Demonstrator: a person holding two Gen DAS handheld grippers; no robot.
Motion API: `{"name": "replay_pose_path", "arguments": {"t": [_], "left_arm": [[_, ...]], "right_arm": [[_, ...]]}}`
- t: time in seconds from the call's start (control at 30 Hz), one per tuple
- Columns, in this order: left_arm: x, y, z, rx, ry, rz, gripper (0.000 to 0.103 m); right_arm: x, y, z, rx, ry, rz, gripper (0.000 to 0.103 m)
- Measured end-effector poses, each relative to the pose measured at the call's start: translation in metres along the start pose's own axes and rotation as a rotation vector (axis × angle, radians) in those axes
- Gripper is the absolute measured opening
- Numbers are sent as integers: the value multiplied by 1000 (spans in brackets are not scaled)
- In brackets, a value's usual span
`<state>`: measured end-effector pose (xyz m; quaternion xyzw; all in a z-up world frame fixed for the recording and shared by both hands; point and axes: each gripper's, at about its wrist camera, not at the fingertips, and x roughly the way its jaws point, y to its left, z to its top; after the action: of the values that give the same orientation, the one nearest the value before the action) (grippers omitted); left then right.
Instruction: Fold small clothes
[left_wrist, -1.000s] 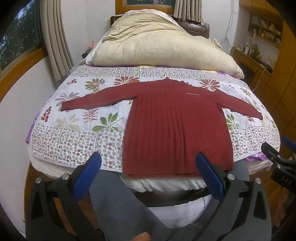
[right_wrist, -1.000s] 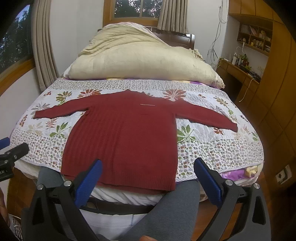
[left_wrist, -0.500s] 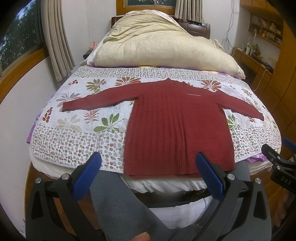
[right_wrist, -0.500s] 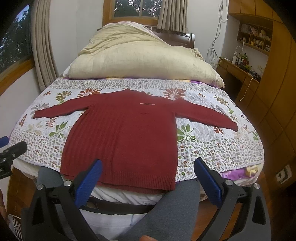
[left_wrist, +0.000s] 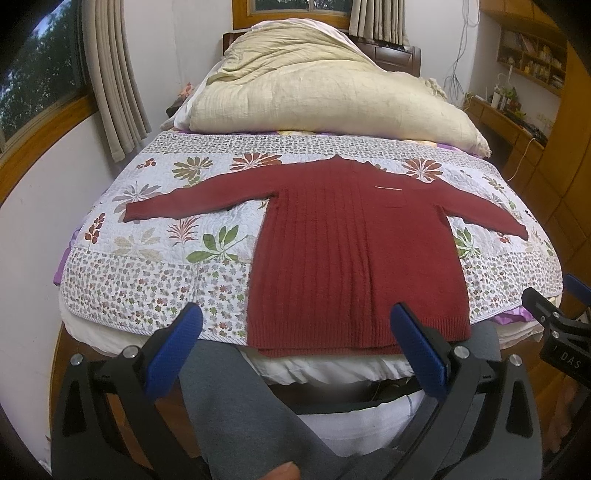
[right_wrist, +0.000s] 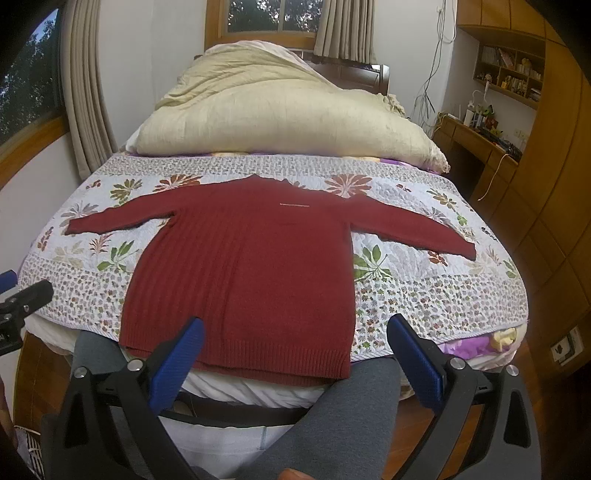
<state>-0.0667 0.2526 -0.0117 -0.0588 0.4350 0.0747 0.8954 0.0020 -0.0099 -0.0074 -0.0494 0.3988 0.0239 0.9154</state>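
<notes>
Little has moved since a sec ago: my left fingers (left_wrist: 295, 347) edge slightly closer to the bed (left_wrist: 147, 288); red sweater (left_wrist: 354, 254) lies flat on the quilt, sleeves spread, hem at the near edge. Both pairs, incl. right fingers (right_wrist: 295, 354), gape wide, empty. Pre-fold approach; next, prob. grab a sleeve.

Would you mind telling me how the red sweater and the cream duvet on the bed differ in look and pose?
The red sweater lies spread flat with both sleeves stretched out; the cream duvet is heaped into a tall, rumpled mound. The sweater is dark red with vertical ribs, the duvet pale cream and crinkled. The sweater sits at the near end, its hem over the edge of the floral quilt; the duvet sits at the far end by the headboard. Neither is touched by a gripper.
</notes>
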Motion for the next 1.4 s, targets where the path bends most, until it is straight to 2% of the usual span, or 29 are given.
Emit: {"name": "replay_pose_path", "arguments": {"t": [1.0, 1.4], "left_arm": [[12, 2, 0, 1, 14, 5, 100], [26, -1, 5, 3, 31, 7, 100]], "right_arm": [[6, -2, -2, 1, 10, 3, 99], [27, 6, 5, -14, 41, -2, 99]]}}
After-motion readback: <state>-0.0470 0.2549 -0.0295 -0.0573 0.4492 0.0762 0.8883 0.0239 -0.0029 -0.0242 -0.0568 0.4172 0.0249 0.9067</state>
